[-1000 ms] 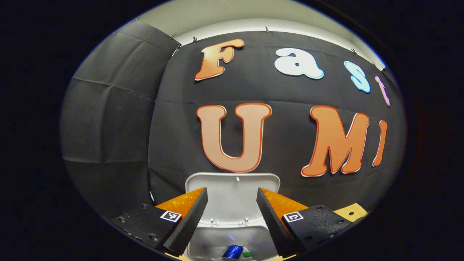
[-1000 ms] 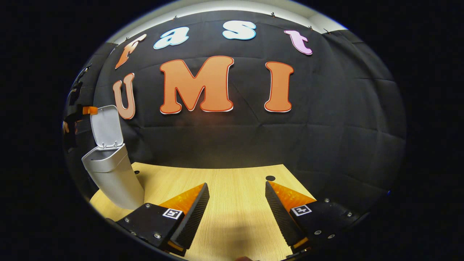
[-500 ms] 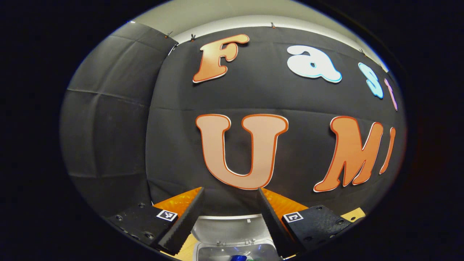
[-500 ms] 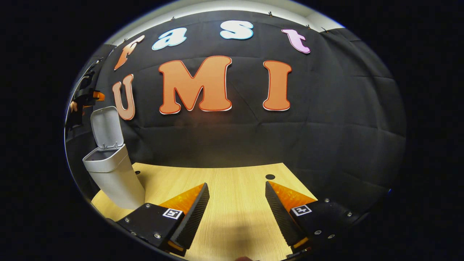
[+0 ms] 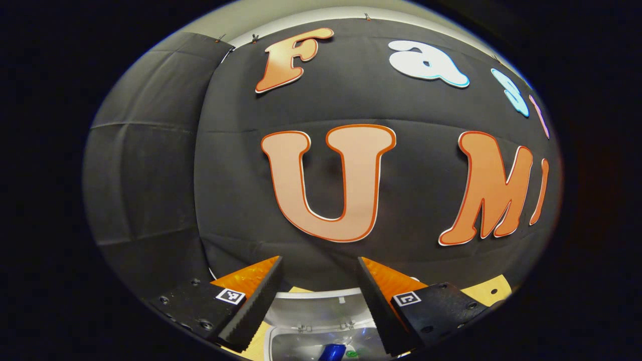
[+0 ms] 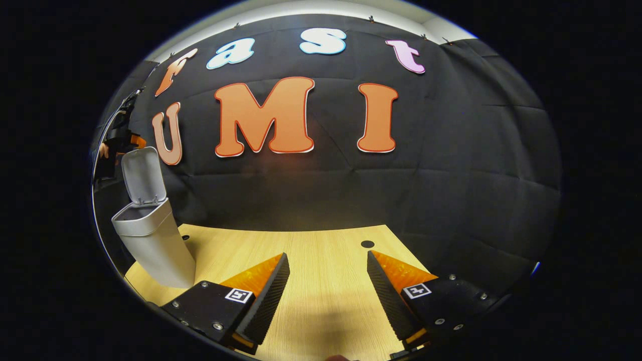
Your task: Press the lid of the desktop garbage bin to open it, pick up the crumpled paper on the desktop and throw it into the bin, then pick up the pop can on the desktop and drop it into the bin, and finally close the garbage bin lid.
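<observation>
Left hand-held gripper [image 5: 319, 301], fingers spread and empty, hovers above the raised lid [image 5: 321, 306] of the garbage bin [image 6: 150, 240]; a gentle downward push should close it.

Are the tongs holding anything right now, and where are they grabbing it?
Nothing is held. The left tongs are open above the bin's raised lid, and the right tongs are open over the bare table.

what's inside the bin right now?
Looking down into the open garbage bin from the left gripper view: a blue pop can and a bit of something green beside it. The rest of the inside is cut off at the picture's edge, so no crumpled paper can be confirmed.
</observation>
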Action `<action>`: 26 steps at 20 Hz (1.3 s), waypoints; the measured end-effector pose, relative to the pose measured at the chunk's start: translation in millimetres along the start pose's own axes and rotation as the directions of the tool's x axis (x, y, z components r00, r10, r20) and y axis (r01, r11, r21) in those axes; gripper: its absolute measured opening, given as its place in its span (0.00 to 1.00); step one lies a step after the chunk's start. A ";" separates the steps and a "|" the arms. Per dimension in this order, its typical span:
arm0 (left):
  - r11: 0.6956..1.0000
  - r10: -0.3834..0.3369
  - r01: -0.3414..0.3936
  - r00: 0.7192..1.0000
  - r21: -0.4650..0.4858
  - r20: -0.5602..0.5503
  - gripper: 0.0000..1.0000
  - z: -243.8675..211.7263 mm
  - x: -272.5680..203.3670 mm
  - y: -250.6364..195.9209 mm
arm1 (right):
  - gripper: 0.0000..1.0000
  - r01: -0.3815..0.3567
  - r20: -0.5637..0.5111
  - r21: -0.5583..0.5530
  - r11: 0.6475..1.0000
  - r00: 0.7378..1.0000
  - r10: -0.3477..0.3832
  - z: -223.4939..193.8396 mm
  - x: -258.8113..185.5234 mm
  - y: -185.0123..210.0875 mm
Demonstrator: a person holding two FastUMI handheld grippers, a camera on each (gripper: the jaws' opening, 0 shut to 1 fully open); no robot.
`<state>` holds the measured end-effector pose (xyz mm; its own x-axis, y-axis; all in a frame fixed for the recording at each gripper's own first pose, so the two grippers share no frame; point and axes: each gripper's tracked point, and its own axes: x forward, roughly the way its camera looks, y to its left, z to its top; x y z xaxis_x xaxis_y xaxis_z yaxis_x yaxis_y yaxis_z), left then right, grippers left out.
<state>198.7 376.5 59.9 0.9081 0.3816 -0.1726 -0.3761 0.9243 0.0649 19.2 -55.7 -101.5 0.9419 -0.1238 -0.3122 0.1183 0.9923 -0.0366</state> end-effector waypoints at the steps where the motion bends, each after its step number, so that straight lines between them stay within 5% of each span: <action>1: 1.000 -0.005 0.005 1.000 0.003 -0.005 0.88 -2.6 -8.0 -1.9 | 0.93 0.000 -0.003 0.001 1.000 1.000 0.000 -1.4 1.3 -0.8; 14: 0.997 -0.078 0.077 0.966 -0.015 -0.247 0.91 -146.7 -77.9 -29.8 | 0.93 -0.074 -0.008 -0.022 0.997 0.997 0.074 -3.2 9.0 21.5; 26: 0.999 -0.048 0.051 0.952 0.000 -0.301 0.90 -198.2 -107.5 -35.1 | 0.93 -0.097 -0.018 -0.042 0.994 0.995 0.096 -4.8 14.0 24.7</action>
<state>77.7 301.9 -118.6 0.8275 0.3170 -0.4634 -0.3294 0.9425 0.0564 33.8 -32.9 -111.4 0.9432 -0.0279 -0.3310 0.0133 0.9988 -0.0463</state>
